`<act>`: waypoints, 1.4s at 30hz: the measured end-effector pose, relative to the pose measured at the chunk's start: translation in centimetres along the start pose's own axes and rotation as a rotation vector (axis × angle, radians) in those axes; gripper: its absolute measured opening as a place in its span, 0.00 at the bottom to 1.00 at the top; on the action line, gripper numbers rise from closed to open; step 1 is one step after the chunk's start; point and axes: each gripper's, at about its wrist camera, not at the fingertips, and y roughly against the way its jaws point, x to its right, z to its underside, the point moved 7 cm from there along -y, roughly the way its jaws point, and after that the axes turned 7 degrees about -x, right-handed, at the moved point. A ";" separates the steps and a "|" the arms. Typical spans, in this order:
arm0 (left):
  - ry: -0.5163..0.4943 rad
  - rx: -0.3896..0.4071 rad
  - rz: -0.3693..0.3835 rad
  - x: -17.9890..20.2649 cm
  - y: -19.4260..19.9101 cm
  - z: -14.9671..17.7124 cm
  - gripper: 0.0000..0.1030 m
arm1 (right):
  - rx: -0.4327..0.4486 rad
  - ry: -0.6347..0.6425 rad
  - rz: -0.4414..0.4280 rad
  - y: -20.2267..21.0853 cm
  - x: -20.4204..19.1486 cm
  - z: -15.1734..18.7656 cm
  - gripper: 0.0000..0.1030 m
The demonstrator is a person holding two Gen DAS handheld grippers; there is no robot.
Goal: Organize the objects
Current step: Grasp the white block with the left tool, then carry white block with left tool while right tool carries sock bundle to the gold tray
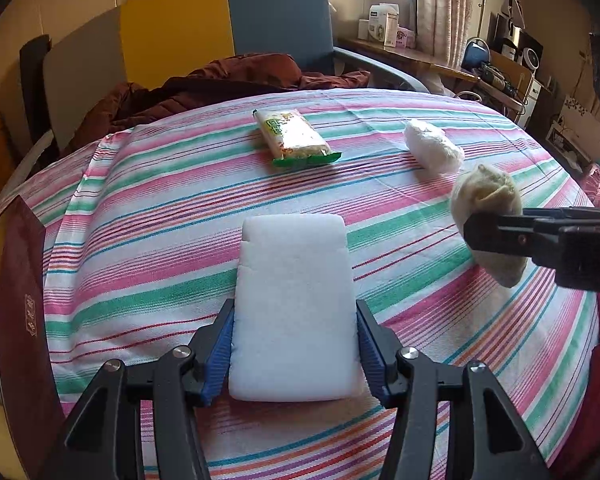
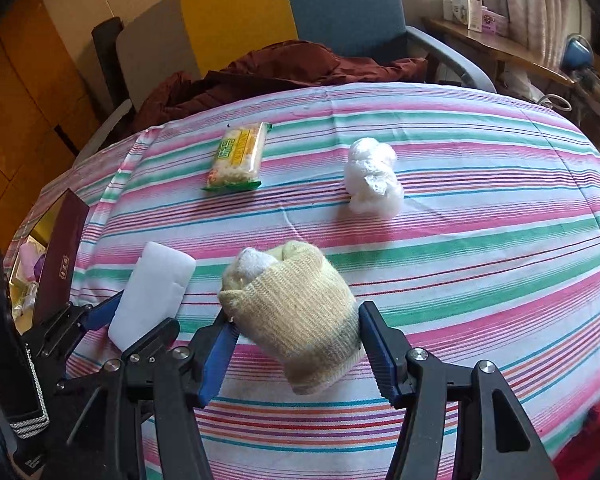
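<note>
- White foam block (image 1: 294,312): clamped in left gripper (image 1: 295,348), held above the striped cloth (image 1: 420,320).
- Knitted sock bundle (image 2: 296,312): clamped in right gripper (image 2: 298,344).
- Remaining, by judgement: snack packet (image 2: 238,156) and plastic wad (image 2: 374,176) lie untouched; neither held item placed yet.

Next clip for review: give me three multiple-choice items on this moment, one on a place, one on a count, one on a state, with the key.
1. Where does the green-edged snack packet lie?
A. on the striped cloth
B. on the blue chair
C. inside the dark red box

2. How many loose things lie on the cloth, held by no claw?
A. none
B. two
C. four

3. What does the left claw grip?
A. nothing
B. the rolled cream knit sock
C. the white foam block

Key: 1 A, the packet rests flat on the stripes. 2 B, only the packet and the crumpled white plastic wad lie free. 3 C, blue pads press the block's sides; the right claw has the sock.
</note>
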 end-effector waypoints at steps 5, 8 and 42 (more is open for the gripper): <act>-0.001 0.000 0.000 0.0 -0.1 0.0 0.55 | -0.007 0.006 0.003 -0.3 -0.2 0.1 0.59; -0.003 -0.001 -0.001 0.0 -0.1 -0.1 0.55 | -0.009 0.009 0.003 -0.3 -0.2 0.2 0.59; 0.023 0.121 -0.023 -2.4 9.6 0.6 0.55 | 0.008 0.112 -0.031 -0.5 -4.3 1.1 0.59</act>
